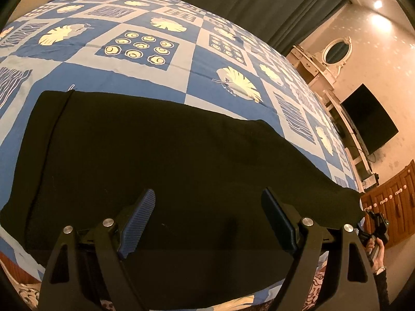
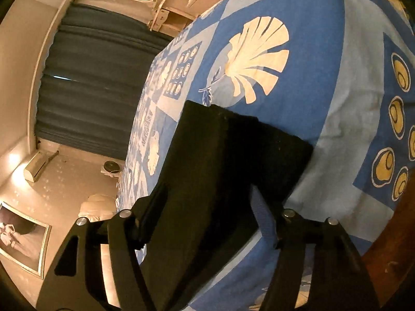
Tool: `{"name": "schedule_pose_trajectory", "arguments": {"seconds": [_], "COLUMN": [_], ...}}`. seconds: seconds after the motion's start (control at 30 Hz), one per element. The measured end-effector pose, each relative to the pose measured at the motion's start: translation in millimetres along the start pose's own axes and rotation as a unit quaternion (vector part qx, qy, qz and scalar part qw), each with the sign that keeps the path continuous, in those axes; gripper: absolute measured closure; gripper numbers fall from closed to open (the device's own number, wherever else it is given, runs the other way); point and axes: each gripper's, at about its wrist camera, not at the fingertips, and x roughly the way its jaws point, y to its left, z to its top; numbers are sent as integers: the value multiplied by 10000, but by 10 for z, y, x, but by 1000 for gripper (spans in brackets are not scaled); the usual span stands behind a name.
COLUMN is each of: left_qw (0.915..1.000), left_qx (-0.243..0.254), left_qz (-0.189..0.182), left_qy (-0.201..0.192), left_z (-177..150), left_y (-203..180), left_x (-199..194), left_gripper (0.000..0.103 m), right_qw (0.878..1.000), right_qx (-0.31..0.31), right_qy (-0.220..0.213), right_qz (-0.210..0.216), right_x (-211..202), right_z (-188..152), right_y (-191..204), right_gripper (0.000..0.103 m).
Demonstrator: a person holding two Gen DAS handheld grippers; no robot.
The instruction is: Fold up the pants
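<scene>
While the black pants (image 1: pixel 160 155) lie flat along the lower frame on the bedspread (image 1: pixel 197 59), the left gripper (image 1: pixel 207 223) hovers wide open above them; the right gripper (image 2: pixel 207 223) (at the narrow end) stands released, cloth between its jaws, probably readying a fold.

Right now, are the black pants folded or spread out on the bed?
Folded: the pants lie as one flat dark slab on the bedspread, no separate legs showing.
</scene>
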Motion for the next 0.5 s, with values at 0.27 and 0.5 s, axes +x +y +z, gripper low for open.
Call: {"name": "schedule_pose_trajectory", "arguments": {"seconds": [0.27, 0.5], "left_qw": [10000, 9998], "left_qx": [82, 170], "left_qz": [31, 37], "left_qy": [-41, -50], "left_z": [-38, -58], "left_y": [-41, -62], "left_x": [9, 19], "left_gripper": [19, 18], "right_qw": [9993, 9992], "right_qx": [-168, 48], "right_qy": [-266, -336], "right_qz": [-218, -222], "right_x": [-279, -338], "right_z": [-25, 13], "right_y": [-103, -373], "right_gripper": [96, 83]}}
